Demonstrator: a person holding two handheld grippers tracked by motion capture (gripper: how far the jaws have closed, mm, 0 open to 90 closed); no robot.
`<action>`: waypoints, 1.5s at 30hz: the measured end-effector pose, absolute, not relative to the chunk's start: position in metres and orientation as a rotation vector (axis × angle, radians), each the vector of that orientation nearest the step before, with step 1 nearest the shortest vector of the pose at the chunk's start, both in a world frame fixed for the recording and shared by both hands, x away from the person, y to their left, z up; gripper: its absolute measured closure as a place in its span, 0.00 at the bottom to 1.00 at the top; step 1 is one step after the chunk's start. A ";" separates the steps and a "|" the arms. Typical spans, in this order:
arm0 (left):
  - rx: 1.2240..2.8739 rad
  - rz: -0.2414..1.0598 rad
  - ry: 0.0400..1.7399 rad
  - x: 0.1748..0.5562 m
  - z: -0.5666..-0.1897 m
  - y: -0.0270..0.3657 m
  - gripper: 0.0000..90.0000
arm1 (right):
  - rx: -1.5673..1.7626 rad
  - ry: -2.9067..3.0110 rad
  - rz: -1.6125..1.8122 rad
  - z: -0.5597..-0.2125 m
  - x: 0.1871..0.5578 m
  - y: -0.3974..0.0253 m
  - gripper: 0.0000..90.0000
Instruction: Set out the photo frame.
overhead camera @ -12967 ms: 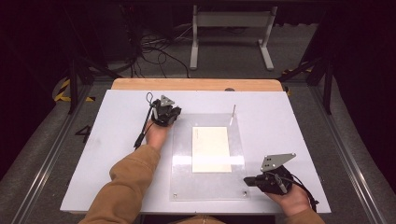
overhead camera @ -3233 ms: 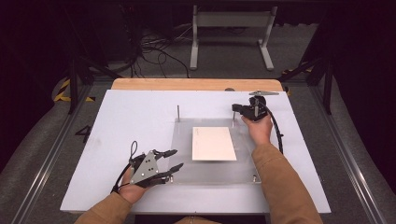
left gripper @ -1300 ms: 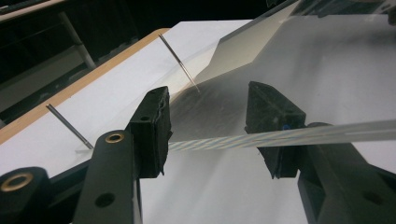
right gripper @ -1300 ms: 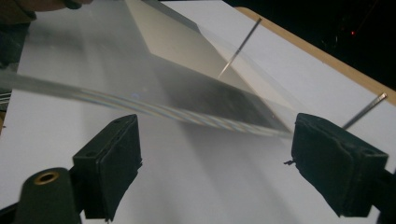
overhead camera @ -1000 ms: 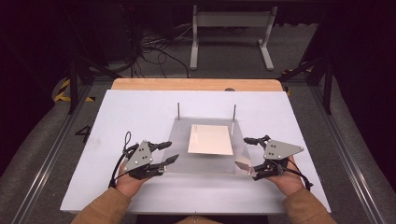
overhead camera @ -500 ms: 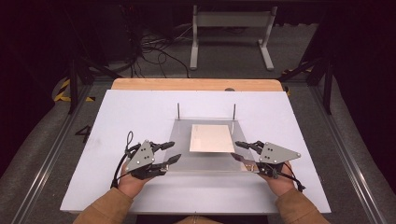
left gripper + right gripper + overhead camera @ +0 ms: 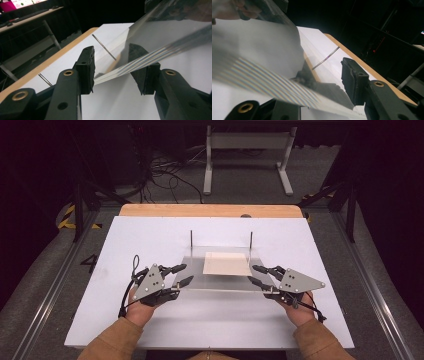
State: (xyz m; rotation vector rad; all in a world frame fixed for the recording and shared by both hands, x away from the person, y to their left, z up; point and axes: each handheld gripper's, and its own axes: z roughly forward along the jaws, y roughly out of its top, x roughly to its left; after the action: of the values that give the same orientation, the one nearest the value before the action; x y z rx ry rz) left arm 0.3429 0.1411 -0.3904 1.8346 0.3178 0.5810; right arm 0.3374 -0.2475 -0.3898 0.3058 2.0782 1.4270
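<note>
We hold the clear acrylic plate (image 7: 220,272) at the table's centre, its near edge lifted and its far edge down by two thin upright metal pins (image 7: 191,239), on which it appears threaded. A cream paper sheet (image 7: 226,263) lies at the plate's centre, between the two grippers. At the plate's 9 o'clock edge, the left gripper (image 7: 181,274) straddles the edge; in the left gripper view the plate edge (image 7: 140,63) runs between jaws that stand apart, not pressed onto it. At the 3 o'clock edge, the right gripper (image 7: 256,274) straddles the plate likewise; in the right gripper view the plate (image 7: 257,60) covers one jaw, so we cannot tell whether it is clamped. Beneath lies the white board (image 7: 150,330), with a wooden strip (image 7: 210,210) at 12 o'clock.
</note>
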 end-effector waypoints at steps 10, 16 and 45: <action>1.791 0.628 0.320 0.349 -0.369 0.137 0.63 | 0.293 2.022 1.444 -0.373 0.343 -0.249 0.69; 1.760 0.640 0.337 0.354 -0.357 0.135 0.63 | 0.287 1.991 1.450 -0.359 0.348 -0.249 0.69; 1.666 0.666 0.354 0.329 -0.325 0.140 0.66 | 0.263 1.956 1.516 -0.325 0.329 -0.246 0.70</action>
State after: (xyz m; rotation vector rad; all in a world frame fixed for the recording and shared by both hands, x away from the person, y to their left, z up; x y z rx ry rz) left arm 0.3287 0.1401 -0.3252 1.6662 0.3543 0.6664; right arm 0.3291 -0.2463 -0.3249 0.2630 1.9559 1.5161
